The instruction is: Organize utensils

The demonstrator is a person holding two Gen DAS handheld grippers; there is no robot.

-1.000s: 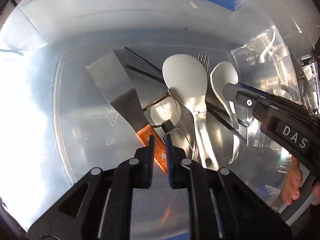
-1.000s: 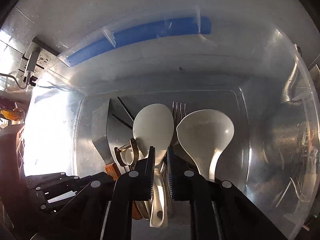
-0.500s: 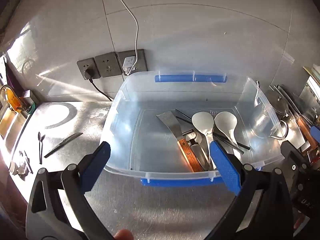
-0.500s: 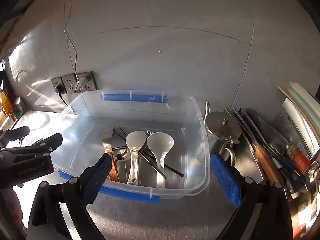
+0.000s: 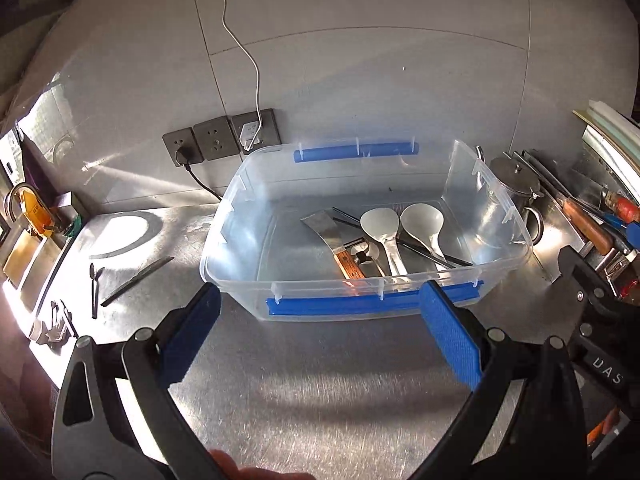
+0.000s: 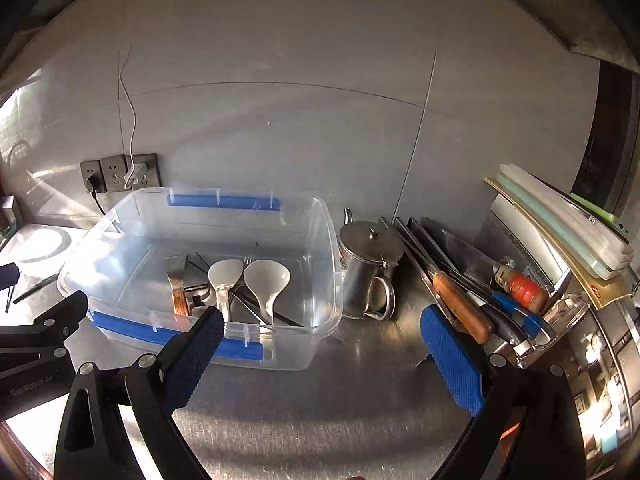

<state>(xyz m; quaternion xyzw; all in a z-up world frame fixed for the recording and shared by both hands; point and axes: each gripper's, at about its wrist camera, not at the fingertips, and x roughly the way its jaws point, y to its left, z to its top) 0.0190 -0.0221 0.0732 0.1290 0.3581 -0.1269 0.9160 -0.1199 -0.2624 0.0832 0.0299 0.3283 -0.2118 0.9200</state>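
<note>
Utensils lie in the clear bin (image 5: 248, 216): wood-handled spatula (image 5: 326, 232) at 9 o'clock of two white rice paddles (image 5: 380, 224), black chopsticks (image 5: 424, 250) crossing beneath them. My left claw (image 5: 320, 340) and right claw (image 6: 320, 354) are both spread wide, holding nothing, above the steel counter (image 5: 320, 400) at the bin's 6 o'clock. A metal jug (image 6: 366, 264) stands just beside the bin at 3 o'clock; a small spoon (image 5: 94, 284) and a dark knife (image 5: 138, 276) lie on the counter at 9 o'clock.

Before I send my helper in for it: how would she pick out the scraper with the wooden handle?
Find the clear plastic bin with blue clips on the steel counter. Inside, the scraper lies furthest left, beside two pale spoons. It alone has a flat metal blade and a brown wooden handle.
</note>
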